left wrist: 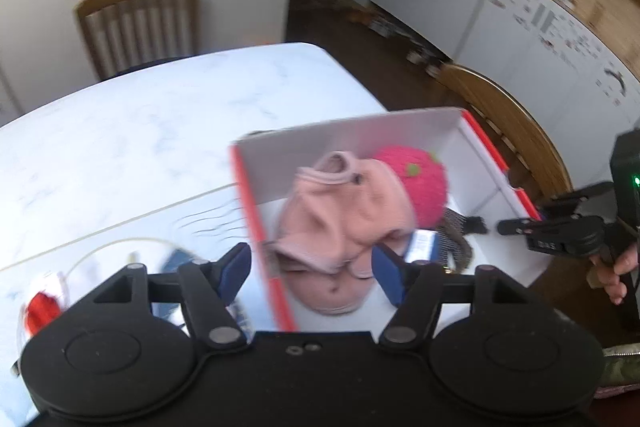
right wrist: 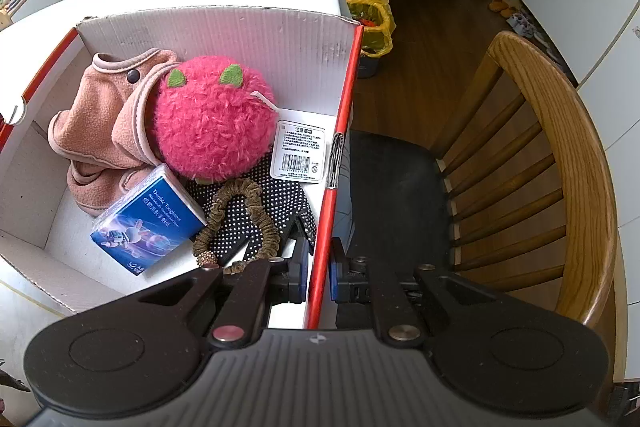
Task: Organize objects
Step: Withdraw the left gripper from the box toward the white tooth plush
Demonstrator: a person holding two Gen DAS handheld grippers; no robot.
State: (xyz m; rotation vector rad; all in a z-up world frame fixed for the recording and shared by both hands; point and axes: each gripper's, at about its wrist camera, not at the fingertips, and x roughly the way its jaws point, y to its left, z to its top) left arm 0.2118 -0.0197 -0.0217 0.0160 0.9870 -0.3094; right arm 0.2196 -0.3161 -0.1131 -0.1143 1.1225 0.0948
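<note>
My L gripper: jaws spread, empty, over box w/ pink garment. My R gripper: pinching box's red wall.

Left claw gapes wide, tilted downward; right claw pinched nearly closed

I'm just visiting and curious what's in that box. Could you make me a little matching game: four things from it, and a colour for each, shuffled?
Things:
1. fluffy ball toy
2. fleece garment
3. tissue pack
4. scrunchie

Colours:
A. blue
B. olive brown
C. bright pink with green ears
D. pale pink

Pairs: 1-C, 2-D, 3-A, 4-B
</note>
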